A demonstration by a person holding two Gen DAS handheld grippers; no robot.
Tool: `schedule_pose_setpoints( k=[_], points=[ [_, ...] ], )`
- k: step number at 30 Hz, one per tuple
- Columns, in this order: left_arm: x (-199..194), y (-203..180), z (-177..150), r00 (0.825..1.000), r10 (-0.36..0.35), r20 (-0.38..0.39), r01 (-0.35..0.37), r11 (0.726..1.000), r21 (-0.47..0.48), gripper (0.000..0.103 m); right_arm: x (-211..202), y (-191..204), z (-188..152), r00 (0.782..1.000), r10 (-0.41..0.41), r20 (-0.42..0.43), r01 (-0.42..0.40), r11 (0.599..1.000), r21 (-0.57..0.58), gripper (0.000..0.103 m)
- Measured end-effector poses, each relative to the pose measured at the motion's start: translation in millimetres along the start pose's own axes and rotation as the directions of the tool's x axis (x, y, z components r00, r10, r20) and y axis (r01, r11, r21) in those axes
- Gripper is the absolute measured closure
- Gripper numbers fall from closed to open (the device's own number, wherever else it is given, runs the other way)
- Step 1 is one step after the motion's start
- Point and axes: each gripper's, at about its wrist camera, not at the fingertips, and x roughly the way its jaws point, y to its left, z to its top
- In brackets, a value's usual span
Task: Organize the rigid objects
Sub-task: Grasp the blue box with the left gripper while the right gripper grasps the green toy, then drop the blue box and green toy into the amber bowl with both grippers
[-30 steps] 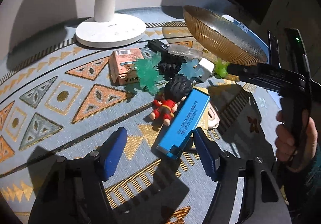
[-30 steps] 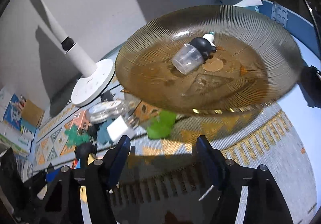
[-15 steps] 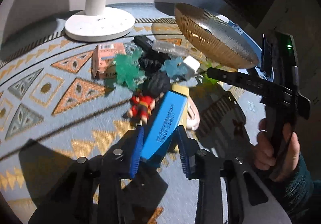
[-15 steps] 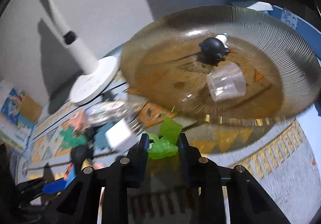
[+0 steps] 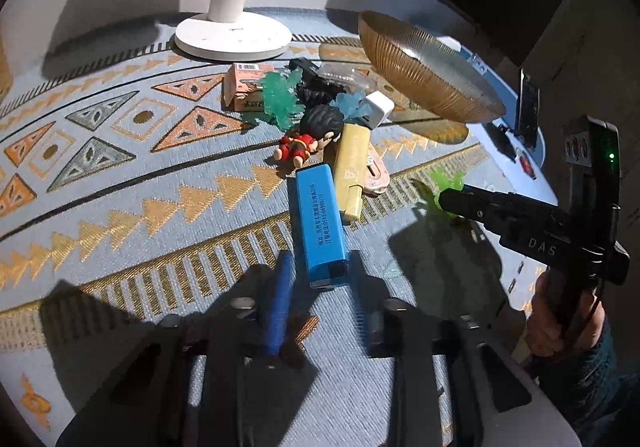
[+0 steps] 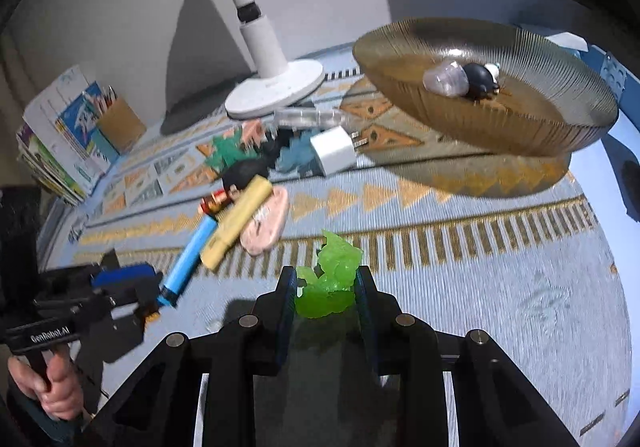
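The table's cloth is light blue, patterned with orange and grey triangles and gold arrow bands. The ribbed dish is amber. One long box is bright blue, the one beside it pale yellow. The lamp base is white. The spiky toy is neon green; the doll wears red.

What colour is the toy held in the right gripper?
Bright translucent green; the toy shows best in the right wrist view, pinched in the right gripper.
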Motion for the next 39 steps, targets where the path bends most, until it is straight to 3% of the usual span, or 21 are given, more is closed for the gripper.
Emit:
schedule_pose_setpoints(
  k=[3,5,7,8,10,12,14,17,24,25,27,30,32,34,35,37,39],
  points=[
    [8,-8,1,0.999,0.046,-0.004,-0.046,0.998,0.047,0.043,1,-2,0,1.000,-0.009,-0.006,0.009,1.000,0.001,0.071],
    [15,-13,2,0.998,0.067,-0.013,-0.066,0.995,0.079,0.039,2,-3,-2,1.000,-0.016,-0.012,0.016,1.000,0.001,0.052],
    [18,-15,3,0.998,0.062,-0.009,-0.061,0.994,0.091,0.039,0,-4,-5,1.000,-0.027,-0.001,0.027,1.000,0.002,0.044],
    [19,-16,4,0.998,0.057,-0.006,-0.056,0.994,0.094,0.040,1,-4,-6,1.000,-0.028,-0.001,0.028,1.000,0.001,0.044],
    [20,-14,7,0.998,0.055,0.003,-0.055,0.995,0.085,0.052,3,-4,-7,0.999,-0.041,-0.005,0.041,0.999,0.001,0.044],
    [21,-10,9,0.999,0.050,0.003,-0.050,0.996,0.069,0.080,4,-1,-6,0.998,-0.059,0.006,0.059,0.998,-0.010,0.044],
    [17,-4,7,0.999,0.043,0.012,-0.043,0.998,0.035,0.081,7,6,-6,0.996,-0.091,0.017,0.092,0.995,-0.037,0.055],
    [7,3,0,0.995,0.092,0.026,-0.092,0.996,0.011,0.081,11,17,-8,0.992,-0.121,0.020,0.122,0.988,-0.090,0.072],
    [-6,20,-15,0.991,0.137,0.012,-0.137,0.991,0.003,0.080,5,14,-15,0.998,-0.067,-0.004,0.066,0.993,-0.101,0.072],
    [-5,19,-14,0.990,0.138,0.013,-0.138,0.990,0.005,0.077,3,14,-16,0.998,-0.065,0.001,0.065,0.993,-0.101,0.072],
    [-3,16,-11,0.990,0.142,0.014,-0.143,0.990,0.006,0.057,3,15,-15,0.997,-0.072,-0.007,0.071,0.993,-0.097,0.071],
    [3,10,-7,0.986,0.164,0.019,-0.165,0.986,0.023,0.048,4,19,-15,0.997,-0.078,-0.006,0.077,0.992,-0.102,0.064],
    [6,6,-7,0.983,0.183,0.031,-0.184,0.982,0.043,0.049,5,22,-16,0.995,-0.102,0.004,0.102,0.989,-0.108,0.064],
    [8,2,-7,0.975,0.218,0.037,-0.220,0.973,0.063,0.064,7,27,-17,0.991,-0.137,0.013,0.137,0.983,-0.124,0.065],
    [8,1,-7,0.971,0.235,0.039,-0.237,0.969,0.074,0.080,8,31,-17,0.985,-0.168,0.023,0.170,0.976,-0.139,0.072],
    [5,2,-6,0.978,0.207,0.037,-0.209,0.976,0.059,0.082,8,34,-18,0.983,-0.183,0.034,0.186,0.970,-0.154,0.072],
    [0,2,-4,0.980,0.193,0.052,-0.195,0.980,0.047,0.082,0,31,-16,0.992,-0.113,0.049,0.118,0.985,-0.127,0.072]
  ],
)
